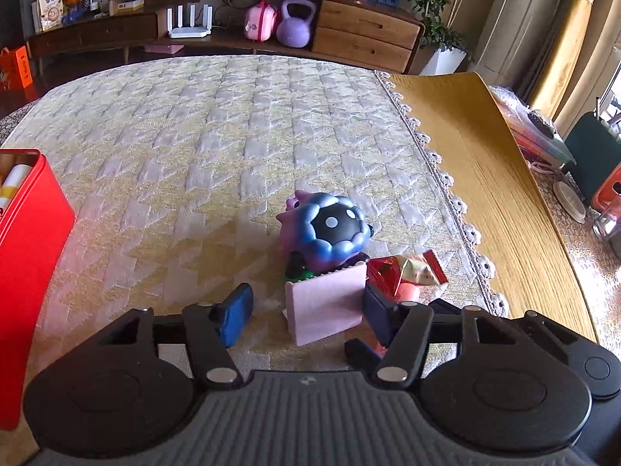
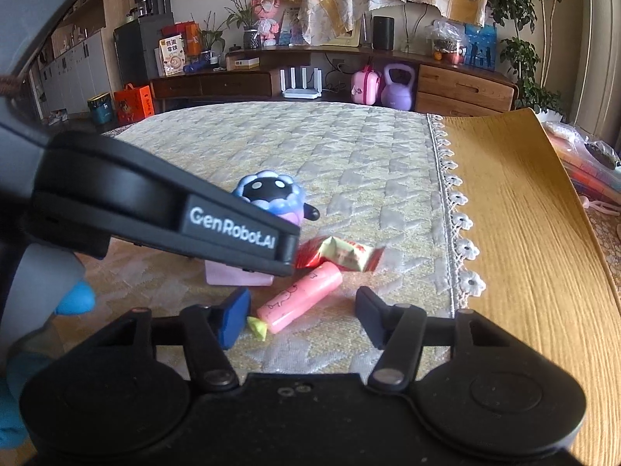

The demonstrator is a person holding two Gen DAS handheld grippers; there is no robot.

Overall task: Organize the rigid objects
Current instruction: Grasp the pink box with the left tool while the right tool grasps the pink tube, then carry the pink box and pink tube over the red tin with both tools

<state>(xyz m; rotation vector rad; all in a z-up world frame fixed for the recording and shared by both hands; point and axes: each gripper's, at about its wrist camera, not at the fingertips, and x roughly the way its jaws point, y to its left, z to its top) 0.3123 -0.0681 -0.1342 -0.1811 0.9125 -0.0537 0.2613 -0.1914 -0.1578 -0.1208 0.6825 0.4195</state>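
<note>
Both my wrist cams sit low behind my fingers, tilted down at the quilted cloth (image 1: 217, 124), facing the sideboard (image 2: 462, 85). Close range. Shared: blue-purple toy (image 1: 330, 229) mid-frame (left cam nearer it), same far wall.

Left hand-held gripper (image 1: 306, 316) half-open; right hand-held gripper (image 2: 302, 316) half-open, both angled down.

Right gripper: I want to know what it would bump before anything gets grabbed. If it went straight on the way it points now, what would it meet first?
Most likely the pink tube, lying between the open right gripper fingers just ahead. Depth is hard to judge.
</note>
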